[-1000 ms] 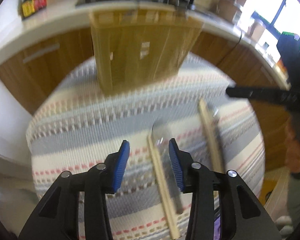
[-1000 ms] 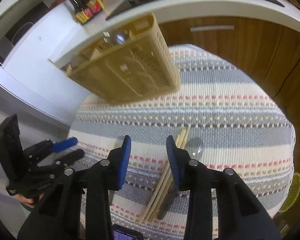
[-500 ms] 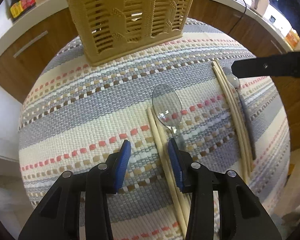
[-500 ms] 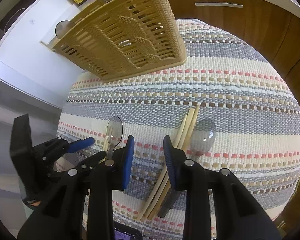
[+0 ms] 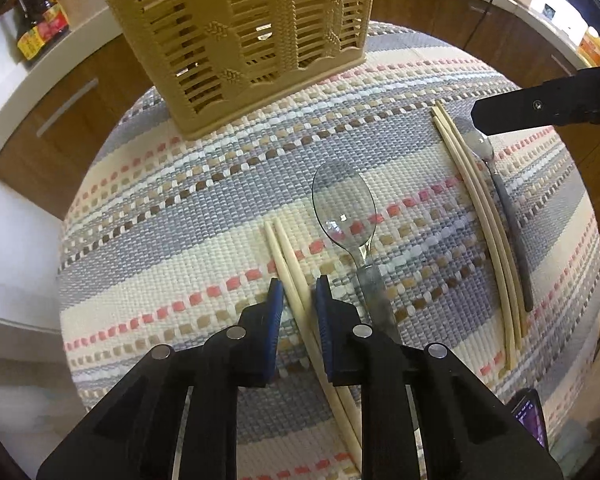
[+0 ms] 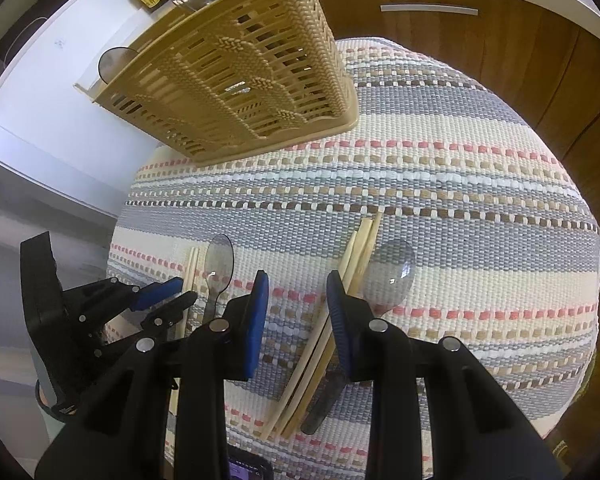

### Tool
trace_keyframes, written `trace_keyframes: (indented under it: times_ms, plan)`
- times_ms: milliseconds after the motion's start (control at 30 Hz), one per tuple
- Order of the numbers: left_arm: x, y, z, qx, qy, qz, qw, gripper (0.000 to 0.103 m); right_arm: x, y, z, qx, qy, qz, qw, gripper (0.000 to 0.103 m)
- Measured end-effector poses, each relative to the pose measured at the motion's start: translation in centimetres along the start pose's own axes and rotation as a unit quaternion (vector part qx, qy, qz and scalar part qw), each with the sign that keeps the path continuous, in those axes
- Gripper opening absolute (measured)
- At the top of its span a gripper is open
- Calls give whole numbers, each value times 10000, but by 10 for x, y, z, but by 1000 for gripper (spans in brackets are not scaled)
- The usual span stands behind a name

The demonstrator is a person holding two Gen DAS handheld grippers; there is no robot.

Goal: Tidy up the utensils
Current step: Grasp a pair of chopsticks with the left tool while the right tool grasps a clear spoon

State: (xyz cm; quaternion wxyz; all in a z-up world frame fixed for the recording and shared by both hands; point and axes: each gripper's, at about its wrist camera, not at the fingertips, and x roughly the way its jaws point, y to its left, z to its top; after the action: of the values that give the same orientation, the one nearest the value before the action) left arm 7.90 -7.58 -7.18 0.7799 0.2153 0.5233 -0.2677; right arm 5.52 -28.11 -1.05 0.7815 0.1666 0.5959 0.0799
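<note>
Chopsticks (image 5: 290, 268) are sitting between the closing left claw (image 5: 299, 294); right claw (image 6: 296, 300) is hovering part-open, empty, another chopstick pair (image 6: 356, 264) just beside it.

A striped woven cloth (image 5: 204, 184) carries a basket (image 5: 252, 40), chopsticks (image 5: 480, 208) and spoons (image 5: 344, 200).

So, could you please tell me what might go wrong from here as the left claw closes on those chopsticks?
1. The left claw has just been closing around the near pair of chopsticks; the two sticks could splay, leaving one on the woven mat.
2. The clear spoon lies right beside that pair, so a lift may drag or flip it.
3. The right claw sits left of the second pair of chopsticks, apparently missing them.
</note>
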Motion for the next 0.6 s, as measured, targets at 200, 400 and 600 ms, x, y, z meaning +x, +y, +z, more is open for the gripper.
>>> trace_keyframes:
  times_ms: [200,400,600]
  plan:
    - [1,-4,-2,67,7,88,9999,13,2,0,1,-11,66,-281,9996,31]
    - [-2,1,-4,-251,-181,-20,9995,10,12,-26,-3,183,415,-710,9964,38]
    - [-10,18,-4,-389,-311,-107,9987,10,30,-31,-10,283,712,-956,9925,16]
